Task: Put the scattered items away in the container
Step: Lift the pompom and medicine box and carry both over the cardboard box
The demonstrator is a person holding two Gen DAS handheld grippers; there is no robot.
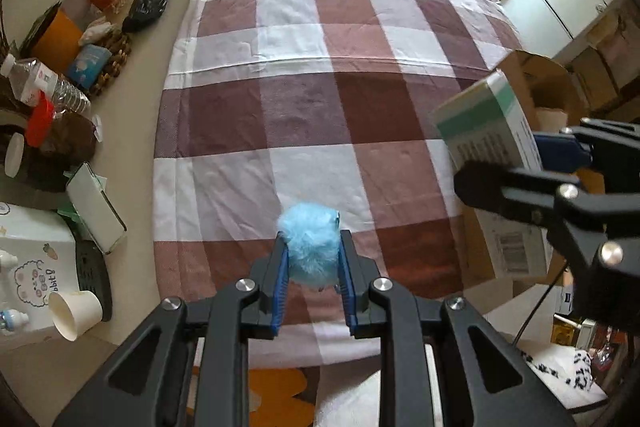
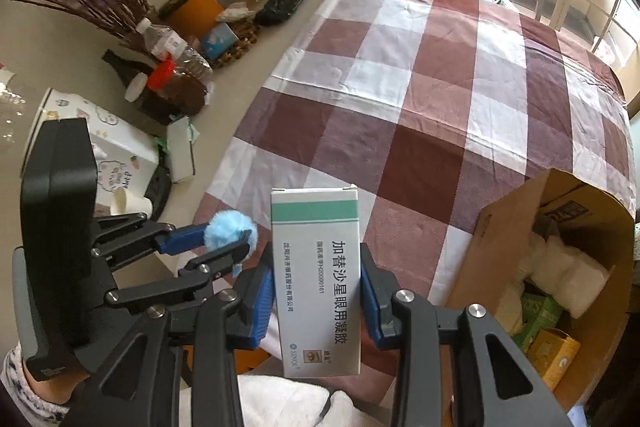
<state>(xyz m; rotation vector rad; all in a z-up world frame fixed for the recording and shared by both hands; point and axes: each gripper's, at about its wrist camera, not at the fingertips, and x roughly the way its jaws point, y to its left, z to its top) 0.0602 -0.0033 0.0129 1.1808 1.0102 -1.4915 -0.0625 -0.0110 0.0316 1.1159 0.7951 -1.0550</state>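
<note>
Blue pads of the left hand-held gripper are clamped on a fluffy light-blue pom-pom, held above the checked tablecloth that covers the bench. At the right, the right hand-held gripper is closed on a white-and-green medicine box, also held clear of the cloth. An open cardboard box, already holding white and green packets, stands at the bench's right edge, just beside the medicine box.
</note>
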